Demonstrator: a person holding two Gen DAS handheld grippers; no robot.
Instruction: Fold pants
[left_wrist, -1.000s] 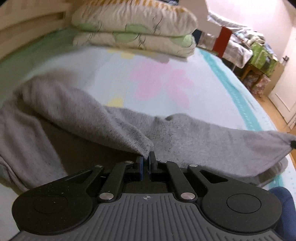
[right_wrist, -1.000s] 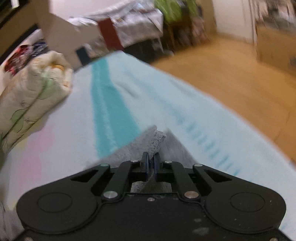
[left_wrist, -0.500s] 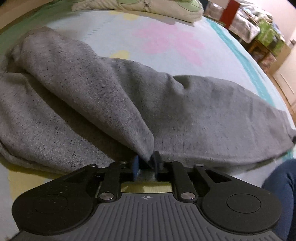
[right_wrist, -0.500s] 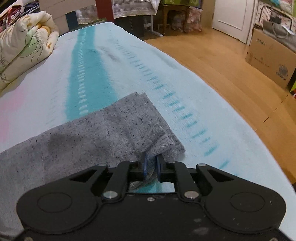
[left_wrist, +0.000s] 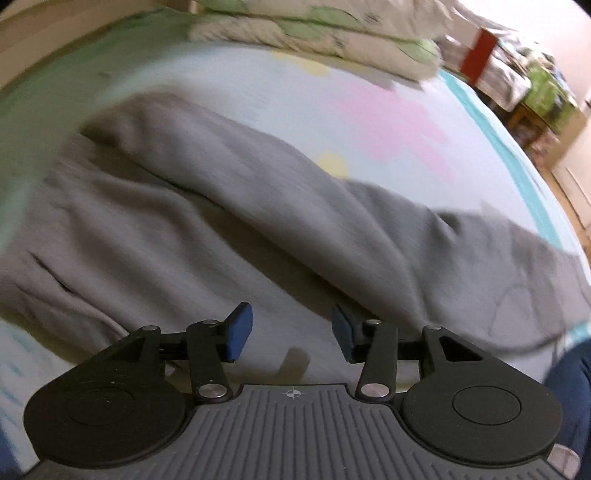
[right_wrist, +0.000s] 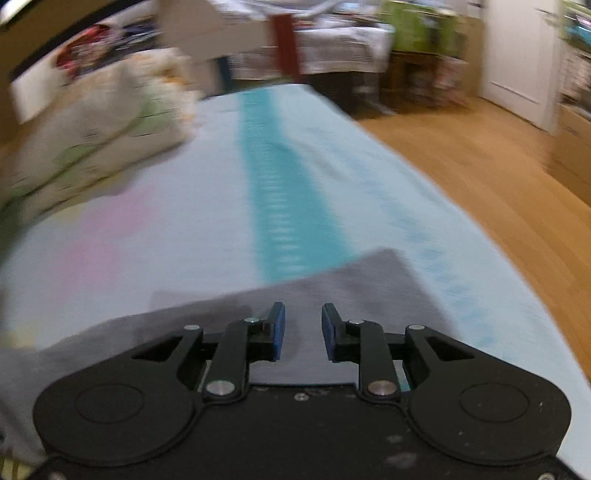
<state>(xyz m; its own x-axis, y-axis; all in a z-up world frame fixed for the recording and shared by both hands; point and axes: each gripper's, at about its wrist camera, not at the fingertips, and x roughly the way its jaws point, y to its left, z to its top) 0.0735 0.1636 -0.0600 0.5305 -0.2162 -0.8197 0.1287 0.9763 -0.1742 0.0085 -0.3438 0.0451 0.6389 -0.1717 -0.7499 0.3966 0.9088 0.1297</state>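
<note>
While both sets of jaws are opening, nothing is sitting between the pads of either. The left gripper is hovering part-open over the near edge of the grey pants, whose cloth is spreading from 9 to 3 o'clock ahead of it. The right gripper is standing part-open above the leg end, cuff corner at 1 o'clock. Long axis is running left-right across the bed sheet, folded pillows at 12. Judgement: each hand is equally near its own end.
</note>
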